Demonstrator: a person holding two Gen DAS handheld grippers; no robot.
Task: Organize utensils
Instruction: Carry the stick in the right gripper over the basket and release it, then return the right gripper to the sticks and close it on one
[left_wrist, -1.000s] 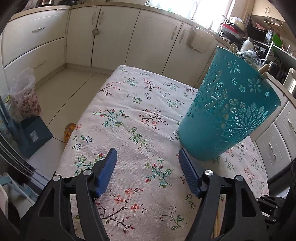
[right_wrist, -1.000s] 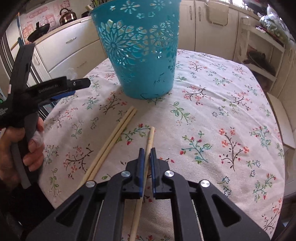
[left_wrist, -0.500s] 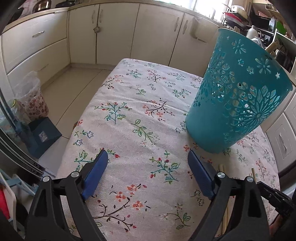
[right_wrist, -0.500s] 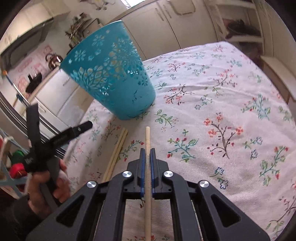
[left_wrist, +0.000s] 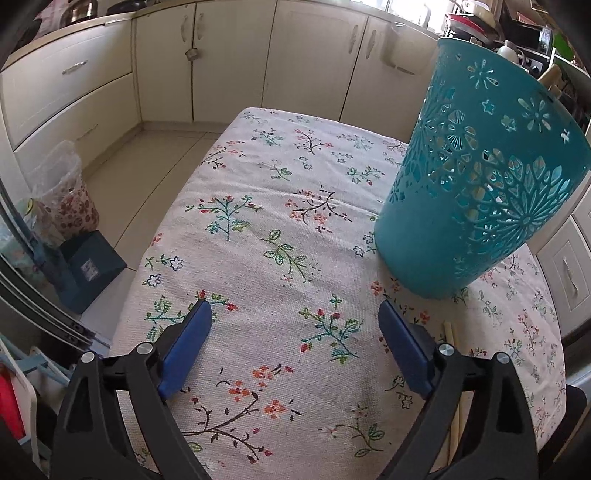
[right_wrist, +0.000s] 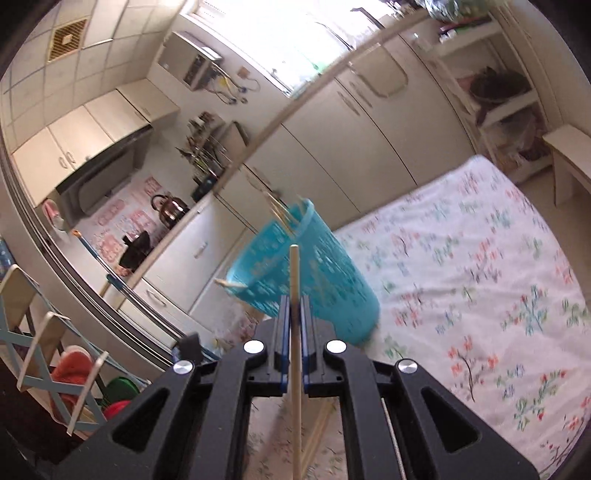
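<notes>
Lifted off the cloth since a second ago, my right gripper (right_wrist: 294, 306) clenches one wooden chopstick (right_wrist: 294, 280), its tip now raised before the teal basket (right_wrist: 314, 280). Only the left view shows my left gripper (left_wrist: 295, 325) spread wide, holding nothing, above the floral tablecloth (left_wrist: 258, 221), with the basket (left_wrist: 480, 192) far right. Two more chopsticks (left_wrist: 448, 332) lie near right, mostly hidden behind a finger. Motion blur smears the right view; I read no writing.
</notes>
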